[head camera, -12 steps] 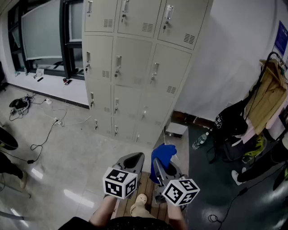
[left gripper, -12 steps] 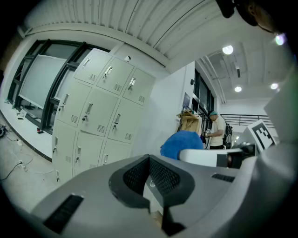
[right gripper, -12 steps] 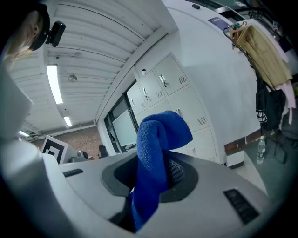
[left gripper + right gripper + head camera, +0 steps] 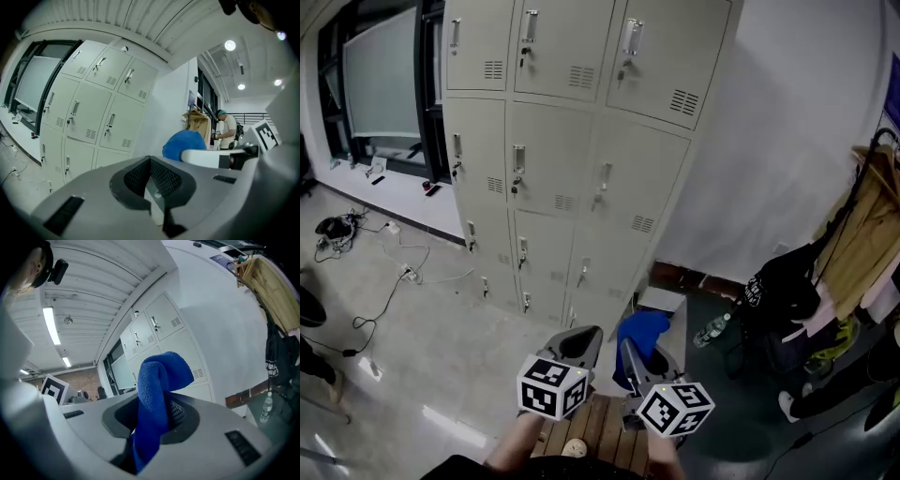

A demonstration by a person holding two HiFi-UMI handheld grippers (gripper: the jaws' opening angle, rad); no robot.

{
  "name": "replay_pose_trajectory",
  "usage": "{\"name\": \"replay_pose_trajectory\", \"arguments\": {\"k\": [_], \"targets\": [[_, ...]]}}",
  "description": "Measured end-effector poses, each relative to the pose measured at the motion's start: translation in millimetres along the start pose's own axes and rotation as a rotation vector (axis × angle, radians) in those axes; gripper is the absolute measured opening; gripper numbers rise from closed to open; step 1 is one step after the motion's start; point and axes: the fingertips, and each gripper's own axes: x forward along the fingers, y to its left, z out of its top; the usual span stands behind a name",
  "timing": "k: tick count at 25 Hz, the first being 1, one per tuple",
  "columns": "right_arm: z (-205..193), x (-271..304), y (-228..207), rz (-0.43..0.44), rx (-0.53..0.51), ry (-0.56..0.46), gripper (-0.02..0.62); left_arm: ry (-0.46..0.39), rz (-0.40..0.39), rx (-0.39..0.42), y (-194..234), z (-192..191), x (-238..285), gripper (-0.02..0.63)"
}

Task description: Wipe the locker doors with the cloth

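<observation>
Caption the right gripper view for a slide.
Right gripper clamps a blue microfibre cloth, grey metal lockers ahead.

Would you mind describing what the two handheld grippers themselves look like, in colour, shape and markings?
Both the left gripper and the right gripper have smooth, pale grey moulded shells that taper to two jaws lined with dark, finely textured pads. Each carries a white cube printed with black square markers. No cables show on either. The person's top is dark.

Blue cloth (image 4: pixel 159 390), bunched and folded over at top, clamped upright in right gripper (image 4: pixel 157 420). Pale grey locker doors (image 4: pixel 553 159) all shut, well apart from cloth.
</observation>
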Motion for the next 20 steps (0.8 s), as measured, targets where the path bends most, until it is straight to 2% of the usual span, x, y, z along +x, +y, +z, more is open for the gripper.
{"name": "replay_pose_trajectory", "arguments": {"k": [7, 11, 20], "targets": [[-5.4, 15.5, -14.3, 0.051, 0.0, 0.021, 0.093, 0.03, 0.054, 0.0, 9.7, -11.8, 18.8, 0.009], [-7.2, 28.6, -13.5, 0.064, -0.021, 0.033, 0.094, 0.031, 0.072, 0.001, 18.3, -6.1, 25.7, 0.009], [6.1, 88.0, -54.4, 0.047, -0.02, 0.028, 0.094, 0.038, 0.049, -0.005, 56.9, 7.8, 89.8, 0.009]]}}
